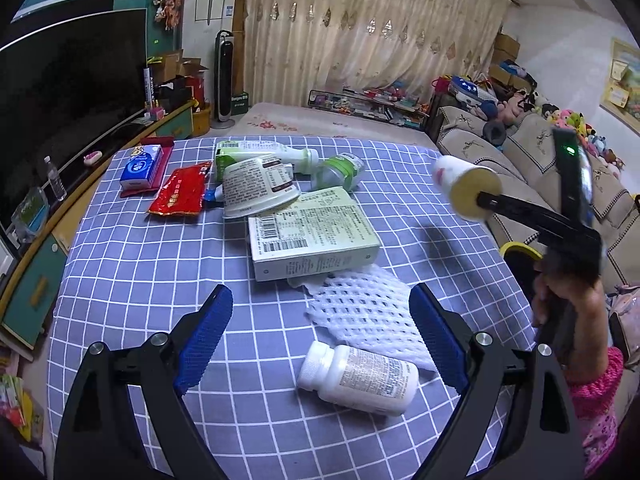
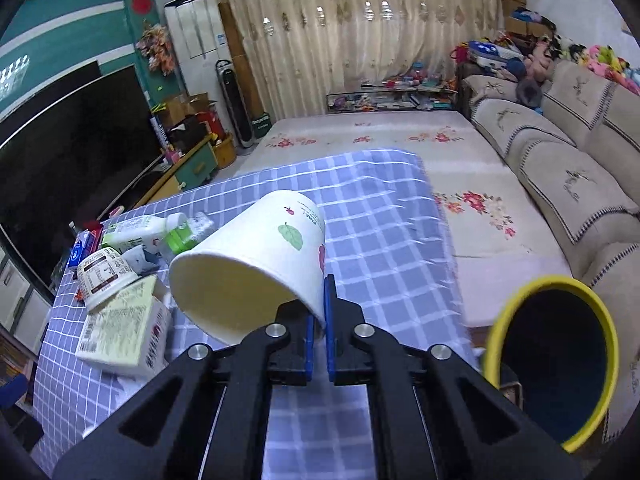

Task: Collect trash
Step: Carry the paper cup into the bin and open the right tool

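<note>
Nearest in the right wrist view, the right claw (image 2: 318, 332) is pressed together on the rim of a paper cup (image 2: 256, 264), one pad inside the wall and one outside, so the cup hangs tipped on its side above the checked cloth of the bench (image 2: 384, 216). A thin paper cup like this is light and will crush easily; a pinch on the stiffer rolled rim looks the sensible hold. Just to the right stands a dark bin with a yellow rim (image 2: 552, 360), probably where the cup belongs.

The left claw (image 1: 320, 340) is spread wide and holds nothing, poised over a white pill bottle (image 1: 358, 378) lying on its side: rigid, smooth, liable to roll, best taken across the body. Beyond it lie soft foam netting (image 1: 360, 304), a cardboard box (image 1: 312, 232), then a tub (image 1: 256, 186).
</note>
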{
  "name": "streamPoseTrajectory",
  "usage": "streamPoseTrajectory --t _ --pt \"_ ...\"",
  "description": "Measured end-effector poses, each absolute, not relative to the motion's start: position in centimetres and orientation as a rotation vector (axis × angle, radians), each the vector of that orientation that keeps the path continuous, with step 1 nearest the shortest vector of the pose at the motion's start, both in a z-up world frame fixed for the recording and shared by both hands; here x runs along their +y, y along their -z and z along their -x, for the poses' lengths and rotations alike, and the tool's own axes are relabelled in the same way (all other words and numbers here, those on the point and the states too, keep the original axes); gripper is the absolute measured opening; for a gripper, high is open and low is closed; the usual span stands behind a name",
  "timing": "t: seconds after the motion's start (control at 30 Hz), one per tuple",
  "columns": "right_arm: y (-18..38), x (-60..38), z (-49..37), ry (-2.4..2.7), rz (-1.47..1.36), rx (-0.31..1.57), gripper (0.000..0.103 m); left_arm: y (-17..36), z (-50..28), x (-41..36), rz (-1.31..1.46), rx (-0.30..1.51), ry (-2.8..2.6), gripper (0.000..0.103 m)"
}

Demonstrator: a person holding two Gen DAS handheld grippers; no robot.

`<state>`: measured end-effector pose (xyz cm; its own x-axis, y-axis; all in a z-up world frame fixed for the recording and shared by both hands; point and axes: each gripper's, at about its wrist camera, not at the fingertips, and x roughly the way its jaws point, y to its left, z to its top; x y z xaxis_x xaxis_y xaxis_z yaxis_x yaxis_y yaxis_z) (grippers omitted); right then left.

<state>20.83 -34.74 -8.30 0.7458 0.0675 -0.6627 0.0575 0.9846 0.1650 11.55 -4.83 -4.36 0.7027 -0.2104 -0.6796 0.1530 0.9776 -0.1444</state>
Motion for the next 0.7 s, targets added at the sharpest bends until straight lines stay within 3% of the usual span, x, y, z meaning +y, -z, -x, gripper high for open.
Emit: streamPoseTrajectory --t 0.37,0.7 --pt "11.1 -47.4 -13.1 0.233 -0.284 0.782 0.005 4.9 -10.3 -6.8 0.050 0.780 0.219 0.089" --pt "16.3 -54.7 -11.7 0.386 -0.332 0.902 0.006 5.3 -9.9 -7.8 0.028 0.795 0.208 0.089"
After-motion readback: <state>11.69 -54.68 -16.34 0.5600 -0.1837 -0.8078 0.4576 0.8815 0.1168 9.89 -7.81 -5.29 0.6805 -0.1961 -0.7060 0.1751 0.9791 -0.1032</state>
